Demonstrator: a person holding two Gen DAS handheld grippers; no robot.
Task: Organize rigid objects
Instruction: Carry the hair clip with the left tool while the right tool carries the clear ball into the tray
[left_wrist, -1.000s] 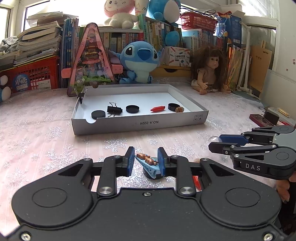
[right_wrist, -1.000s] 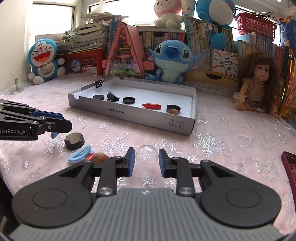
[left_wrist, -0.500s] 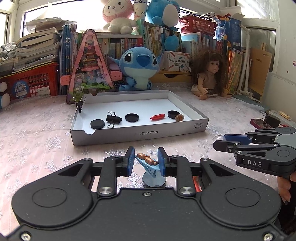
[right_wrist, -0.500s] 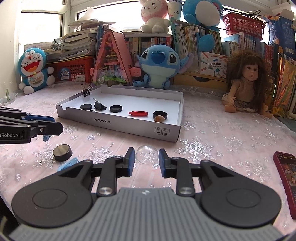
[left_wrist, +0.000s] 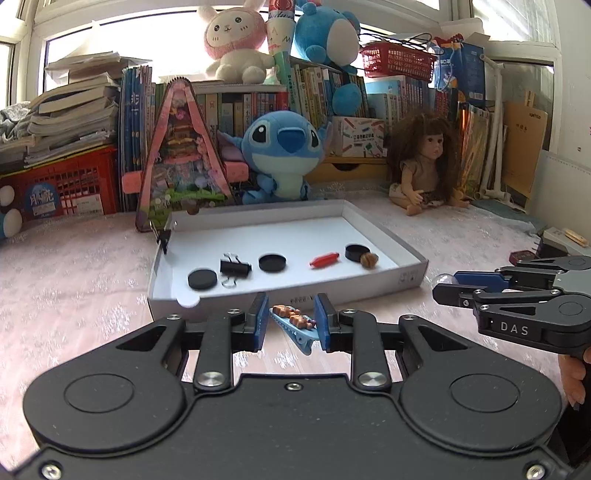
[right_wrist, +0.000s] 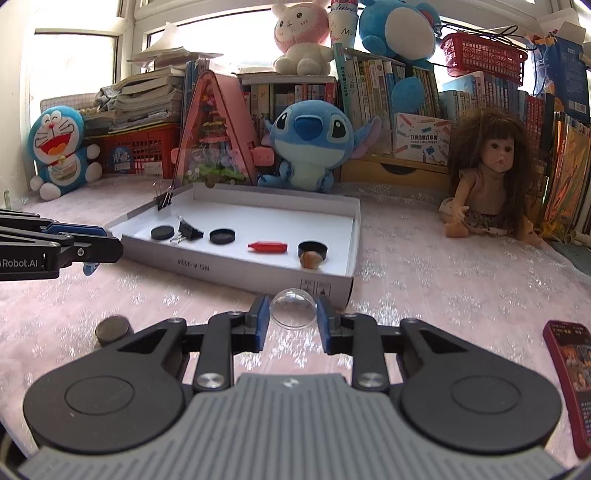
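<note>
**Two loads in the air, both bound for the white tray**

We have something in each tool. Our left gripper (left_wrist: 290, 323) is clamped on a blue hair clip (left_wrist: 293, 325) with little brown charms on top; the clip sits tilted between the blue pads, its tail hanging below them. Our right gripper (right_wrist: 291, 314) is closed on a clear dome (right_wrist: 293, 308), a see-through half-shell pinched at its sides. Both hover just short of the near wall of the white tray (left_wrist: 288, 299), the right gripper toward its right corner.

Inside the tray there is a loose row: a black disc (left_wrist: 202, 278) at the left end, a binder clip (left_wrist: 235, 267) next to it, a black cap (left_wrist: 272, 263) in the middle, a red piece (left_wrist: 324, 259) right of that, and another black cap with a brown nut-like piece (left_wrist: 369, 260) at the right end. The far half of the tray floor is bare.

So the step, as we read it, is carrying over the wall and setting down. We want both loads well clear of the near rim before we go forward (cardboard that light will skid if nudged). Aim for the bare floor beyond the row, go low before letting go, and release the dome gently, since it looks likely to roll. One dark puck (right_wrist: 112, 328) lies on the cloth, left of the tray's near wall, waiting its turn.
</note>
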